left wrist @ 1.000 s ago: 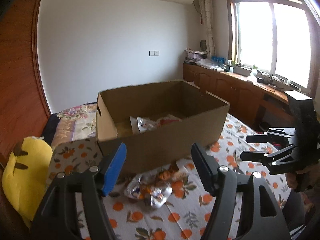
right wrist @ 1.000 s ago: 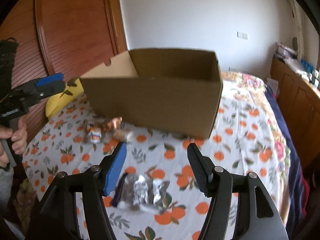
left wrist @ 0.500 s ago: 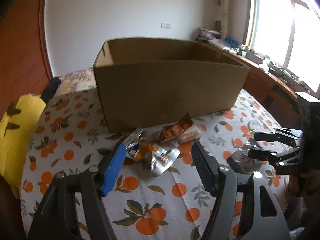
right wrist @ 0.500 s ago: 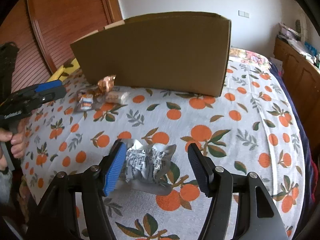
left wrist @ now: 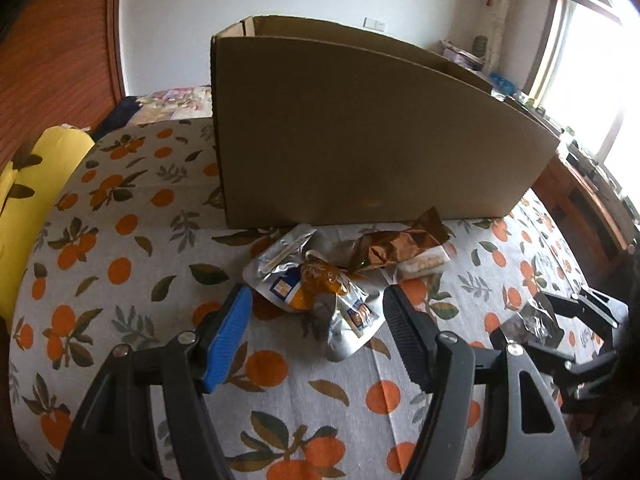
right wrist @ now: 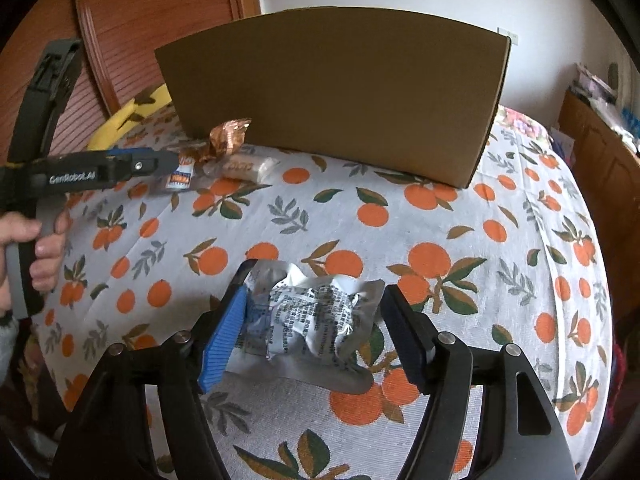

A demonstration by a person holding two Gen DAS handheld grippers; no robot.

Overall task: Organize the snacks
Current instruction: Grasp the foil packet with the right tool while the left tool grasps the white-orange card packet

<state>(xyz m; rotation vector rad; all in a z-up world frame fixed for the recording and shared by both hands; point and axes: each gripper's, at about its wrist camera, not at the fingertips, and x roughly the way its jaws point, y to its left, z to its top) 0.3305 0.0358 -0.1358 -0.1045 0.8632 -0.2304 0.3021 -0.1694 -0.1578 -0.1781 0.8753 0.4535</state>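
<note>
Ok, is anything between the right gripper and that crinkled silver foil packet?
Nothing visible: the right gripper has just been opening, and the crinkled silver foil packet lies flat on the orange-print cloth between its jaws.

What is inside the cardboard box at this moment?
Cannot tell: both wrist views show only the outer walls of the cardboard box, which hide its inside. The visible snack packets lie outside, on the orange-print cloth.

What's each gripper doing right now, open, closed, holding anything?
Left gripper: open, holding nothing, orange snack packets between its fingers.
Right gripper: open, jaws just widened, straddling the silver packet, not gripping it.
</note>
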